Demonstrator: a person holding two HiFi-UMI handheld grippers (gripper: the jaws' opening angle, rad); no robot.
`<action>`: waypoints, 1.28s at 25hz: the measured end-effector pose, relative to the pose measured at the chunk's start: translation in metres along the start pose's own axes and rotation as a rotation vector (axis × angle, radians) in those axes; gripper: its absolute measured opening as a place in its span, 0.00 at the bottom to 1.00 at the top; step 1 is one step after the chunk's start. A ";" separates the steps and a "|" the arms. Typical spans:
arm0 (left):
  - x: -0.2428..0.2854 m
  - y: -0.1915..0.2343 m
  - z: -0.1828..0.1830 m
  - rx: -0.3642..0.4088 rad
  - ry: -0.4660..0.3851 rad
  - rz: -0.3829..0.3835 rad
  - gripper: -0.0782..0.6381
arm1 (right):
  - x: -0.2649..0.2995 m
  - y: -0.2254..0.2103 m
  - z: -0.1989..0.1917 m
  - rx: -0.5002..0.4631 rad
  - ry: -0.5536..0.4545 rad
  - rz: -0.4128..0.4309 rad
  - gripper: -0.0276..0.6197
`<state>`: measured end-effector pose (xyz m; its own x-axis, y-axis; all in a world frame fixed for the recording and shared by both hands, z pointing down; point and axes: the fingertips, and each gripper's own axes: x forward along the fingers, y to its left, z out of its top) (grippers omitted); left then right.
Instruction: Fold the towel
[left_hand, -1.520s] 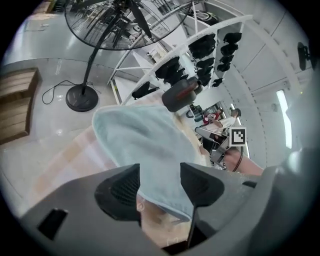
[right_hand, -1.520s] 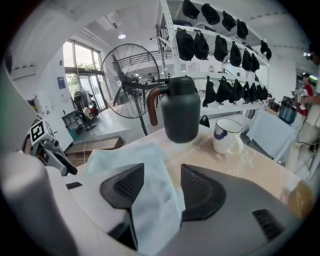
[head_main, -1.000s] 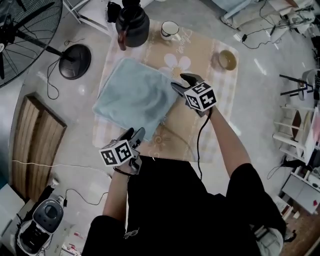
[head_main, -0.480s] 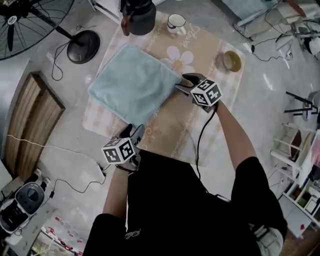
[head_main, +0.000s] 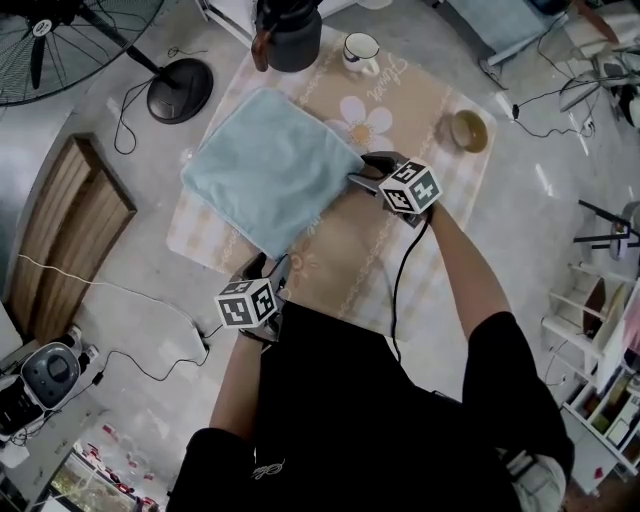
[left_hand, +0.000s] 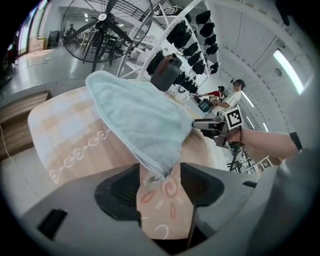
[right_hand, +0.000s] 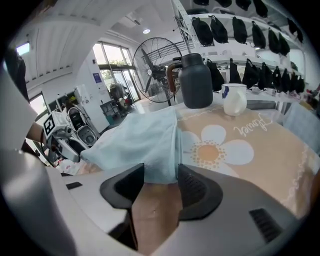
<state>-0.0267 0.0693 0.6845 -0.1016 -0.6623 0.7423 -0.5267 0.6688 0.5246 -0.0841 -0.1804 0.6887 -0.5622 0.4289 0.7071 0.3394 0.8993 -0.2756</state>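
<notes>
A light blue towel (head_main: 265, 165) lies spread flat on the beige flower-print tablecloth (head_main: 420, 110). My right gripper (head_main: 362, 172) is at the towel's right corner. In the right gripper view the jaws (right_hand: 161, 177) are closed in on that corner of the towel (right_hand: 145, 145), which fills the gap between them. My left gripper (head_main: 272, 262) is at the table's near edge, at the towel's near corner. In the left gripper view it (left_hand: 160, 177) stands open, with the tip of the towel (left_hand: 142, 120) just reaching in between the jaws.
A dark jug (head_main: 290, 30) and a white mug (head_main: 362, 52) stand at the table's far edge, a small bowl (head_main: 467, 130) at the far right. A floor fan (head_main: 70, 35) and a wooden bench (head_main: 65, 245) are on the left. Cables lie on the floor.
My left gripper has moved forward to the towel's near corner. The right gripper has stayed at the right corner.
</notes>
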 end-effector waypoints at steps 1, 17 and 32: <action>0.002 -0.002 0.000 0.010 -0.004 -0.002 0.44 | -0.001 0.000 0.000 0.002 -0.003 -0.002 0.37; -0.012 -0.012 -0.016 0.209 0.066 -0.046 0.14 | -0.031 -0.012 -0.005 0.002 -0.025 -0.166 0.09; -0.047 -0.040 -0.035 0.199 0.113 -0.215 0.14 | -0.082 0.002 -0.023 0.038 -0.059 -0.233 0.09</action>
<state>0.0289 0.0859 0.6435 0.1185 -0.7323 0.6706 -0.6819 0.4309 0.5911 -0.0200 -0.2159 0.6453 -0.6654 0.2124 0.7157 0.1670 0.9767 -0.1346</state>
